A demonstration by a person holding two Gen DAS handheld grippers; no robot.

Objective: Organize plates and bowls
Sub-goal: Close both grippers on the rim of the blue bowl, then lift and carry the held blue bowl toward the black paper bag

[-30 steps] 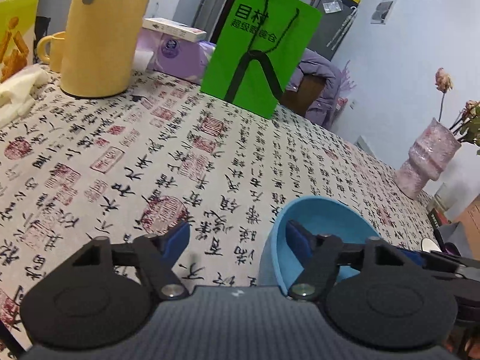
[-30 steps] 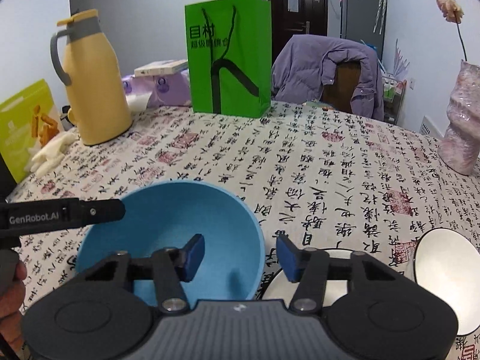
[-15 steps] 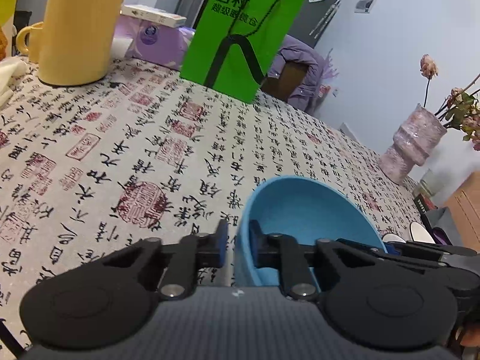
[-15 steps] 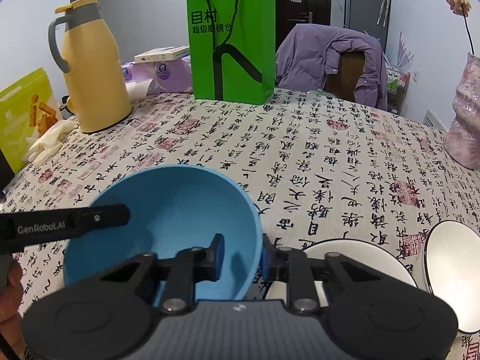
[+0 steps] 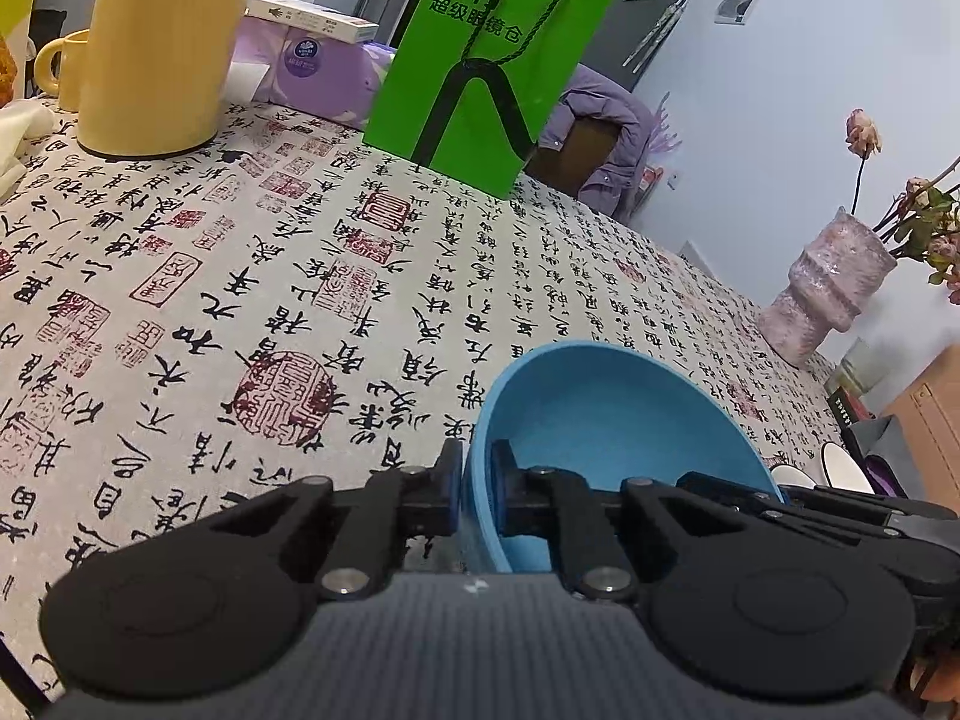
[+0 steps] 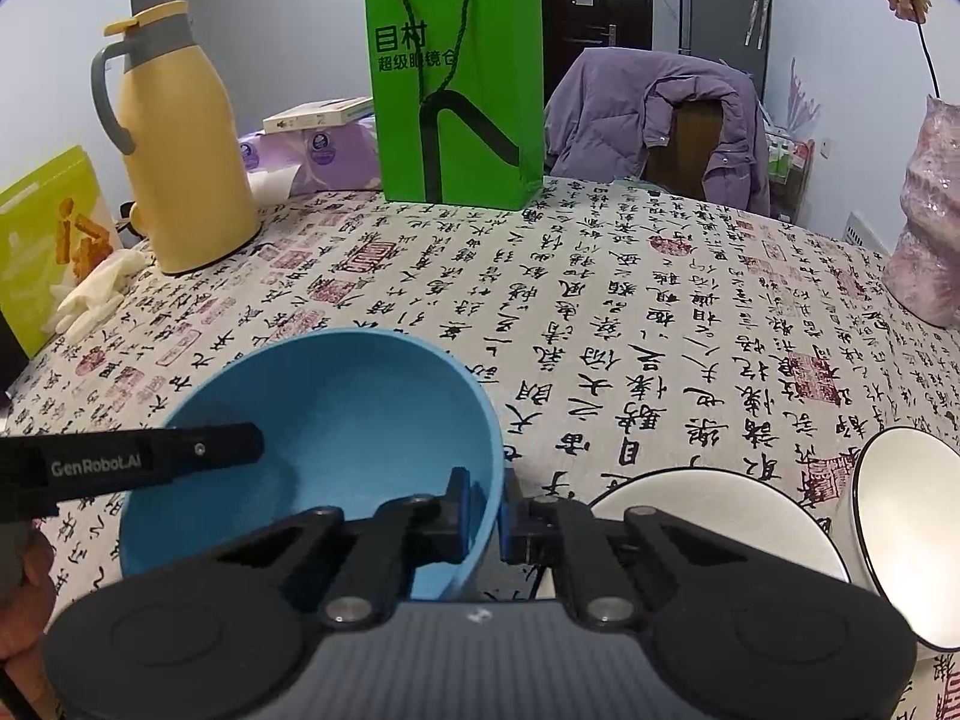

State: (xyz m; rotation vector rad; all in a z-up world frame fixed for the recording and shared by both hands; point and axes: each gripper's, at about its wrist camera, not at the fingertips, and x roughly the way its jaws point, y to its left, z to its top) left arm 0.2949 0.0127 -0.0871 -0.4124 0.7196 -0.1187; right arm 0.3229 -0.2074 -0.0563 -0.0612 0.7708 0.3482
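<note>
A blue bowl is held at two sides, slightly tilted above the calligraphy tablecloth. My right gripper is shut on its right rim, one finger inside and one outside. My left gripper is shut on the opposite rim of the blue bowl; its finger shows in the right wrist view. A white plate with a dark rim lies to the right of the bowl, with a white bowl beside it at the right edge.
A yellow thermos jug, a green paper bag, purple tissue packs and a snack box stand at the back and left. A pink vase stands at the right. A chair with a purple jacket is behind the table.
Both grippers went from open around the bowl's rim to shut on it. The bowl now sits a little higher and more tilted in both views.
</note>
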